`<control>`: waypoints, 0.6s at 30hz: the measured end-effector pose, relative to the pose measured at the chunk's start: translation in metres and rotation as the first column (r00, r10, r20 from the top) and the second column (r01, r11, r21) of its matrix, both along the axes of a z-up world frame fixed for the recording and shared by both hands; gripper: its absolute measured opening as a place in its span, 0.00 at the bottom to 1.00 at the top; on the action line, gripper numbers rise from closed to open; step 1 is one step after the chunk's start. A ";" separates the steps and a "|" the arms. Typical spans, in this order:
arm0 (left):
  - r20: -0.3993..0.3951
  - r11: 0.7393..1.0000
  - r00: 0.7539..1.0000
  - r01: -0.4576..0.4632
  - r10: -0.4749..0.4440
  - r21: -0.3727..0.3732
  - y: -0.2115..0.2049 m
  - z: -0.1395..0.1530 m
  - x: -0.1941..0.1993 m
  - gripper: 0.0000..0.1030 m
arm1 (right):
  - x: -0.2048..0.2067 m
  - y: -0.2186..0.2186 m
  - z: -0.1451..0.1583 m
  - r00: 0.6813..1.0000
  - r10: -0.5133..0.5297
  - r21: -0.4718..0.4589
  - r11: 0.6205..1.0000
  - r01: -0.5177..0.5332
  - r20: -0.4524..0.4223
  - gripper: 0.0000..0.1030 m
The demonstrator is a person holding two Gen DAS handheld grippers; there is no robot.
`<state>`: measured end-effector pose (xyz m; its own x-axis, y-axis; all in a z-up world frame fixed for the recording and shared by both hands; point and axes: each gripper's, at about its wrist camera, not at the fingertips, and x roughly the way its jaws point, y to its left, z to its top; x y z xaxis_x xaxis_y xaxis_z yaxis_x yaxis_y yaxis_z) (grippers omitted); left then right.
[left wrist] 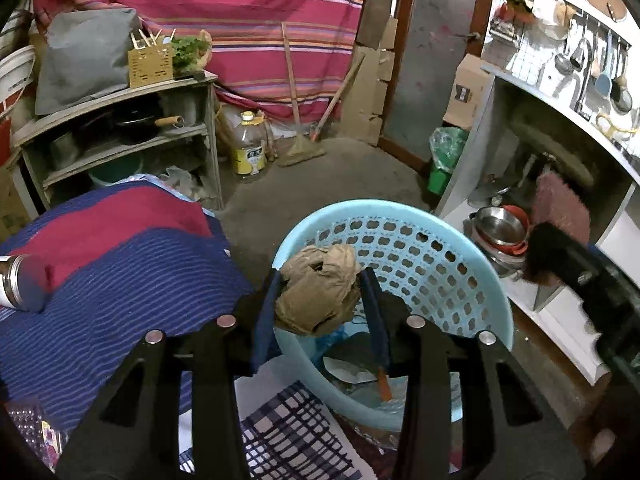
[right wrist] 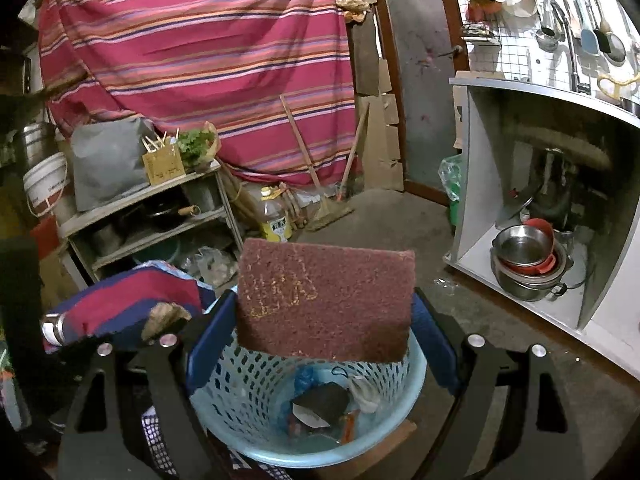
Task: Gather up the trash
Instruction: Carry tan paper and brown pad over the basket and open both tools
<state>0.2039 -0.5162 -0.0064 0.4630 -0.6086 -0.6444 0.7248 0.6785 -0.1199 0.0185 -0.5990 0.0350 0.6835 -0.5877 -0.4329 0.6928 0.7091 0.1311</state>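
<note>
At far left of the left wrist view, a metal flask (left wrist: pixel 22 282) lies on a blue-and-red striped cloth (left wrist: pixel 120 264). Behind the cloth stands a shelf unit (left wrist: pixel 120 136) with a yellow utensil holder (left wrist: pixel 150 65) on top. A yellow-labelled oil bottle (left wrist: pixel 249 146) stands on the floor just beside the shelf unit.

The left gripper (left wrist: pixel 320 292) has its jaws pinching a crumpled brown paper wad (left wrist: pixel 318 290), held above the near-left rim of the light blue basket (left wrist: pixel 460 248). The basket already contains scraps, including blue plastic and an orange strip.

In the right wrist view, the right gripper (right wrist: pixel 326 324) has its jaws clamped on a maroon scouring pad (right wrist: pixel 326 300), held flat-face forward directly above the basket (right wrist: pixel 224 380) opening.

At right, an open cabinet (right wrist: pixel 472 184) holds stacked metal bowls (right wrist: pixel 524 258). Utensils (right wrist: pixel 580 32) hang on the tiled wall above.
</note>
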 end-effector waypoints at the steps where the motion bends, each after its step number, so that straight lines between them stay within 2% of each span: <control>1: 0.002 1.000 1.000 0.002 -0.002 0.001 -0.001 0.000 0.000 0.45 | 0.000 -0.001 -0.001 1.000 -0.003 0.002 1.000 0.003 0.003 0.81; 4: 0.018 1.000 1.000 0.017 -0.017 0.016 -0.005 -0.001 -0.001 0.51 | 0.002 -0.002 -0.002 1.000 -0.015 -0.002 1.000 0.015 -0.001 0.87; 5: 0.027 1.000 1.000 0.016 -0.016 0.015 -0.004 0.000 -0.002 0.59 | 0.002 -0.003 -0.004 1.000 -0.022 -0.002 1.000 0.022 -0.004 0.87; 12: 0.033 1.000 0.999 -0.018 0.019 -0.006 0.011 0.007 0.001 0.59 | 0.003 0.003 -0.002 1.000 -0.002 0.002 1.000 0.002 -0.001 0.87; 18: 0.058 0.997 0.995 -0.076 0.077 -0.011 0.046 0.020 0.001 0.59 | 0.011 0.018 0.007 1.000 0.026 -0.029 0.999 -0.027 -0.007 0.88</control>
